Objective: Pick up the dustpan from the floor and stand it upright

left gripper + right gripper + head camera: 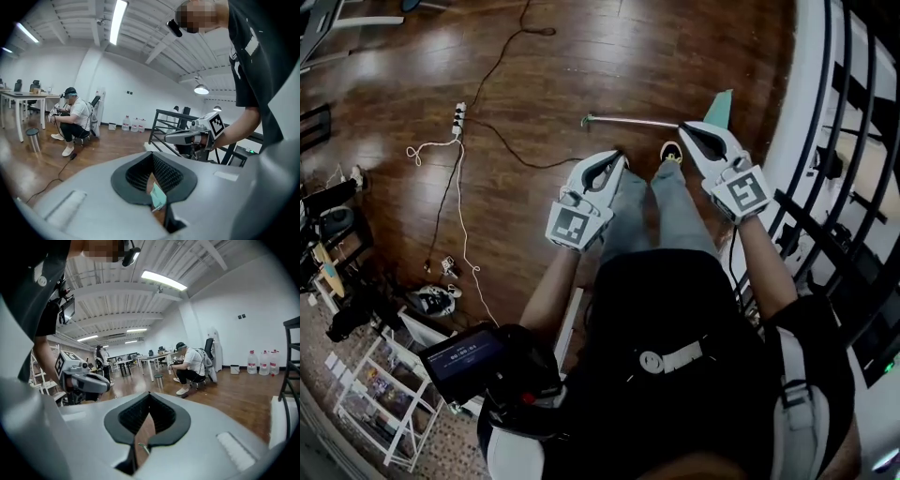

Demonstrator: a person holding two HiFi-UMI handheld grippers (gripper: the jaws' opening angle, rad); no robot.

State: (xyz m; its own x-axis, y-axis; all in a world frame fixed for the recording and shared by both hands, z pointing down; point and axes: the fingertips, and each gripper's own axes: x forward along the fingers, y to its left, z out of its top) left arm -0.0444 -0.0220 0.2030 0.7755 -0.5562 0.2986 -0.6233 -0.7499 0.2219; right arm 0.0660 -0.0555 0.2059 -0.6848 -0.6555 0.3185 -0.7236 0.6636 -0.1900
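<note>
The dustpan lies flat on the wood floor ahead of my feet: a teal pan (720,109) with a long thin handle (628,120) running left from it. My right gripper (682,126) is shut and empty, with its tip just above the handle near the pan. My left gripper (620,153) is also shut and empty, a little nearer to me and left of the pan. In the left gripper view the teal pan (158,197) shows through the slit below the closed jaws of the left gripper (153,157). In the right gripper view a piece of the handle (142,446) shows below the right gripper (149,395).
A black railing (834,187) runs along the right. A power strip (459,117) with cables lies on the floor at the left. A white rack (384,394) and shoes (431,300) sit at the lower left. A crouching person (72,122) and water bottles (133,124) are far off.
</note>
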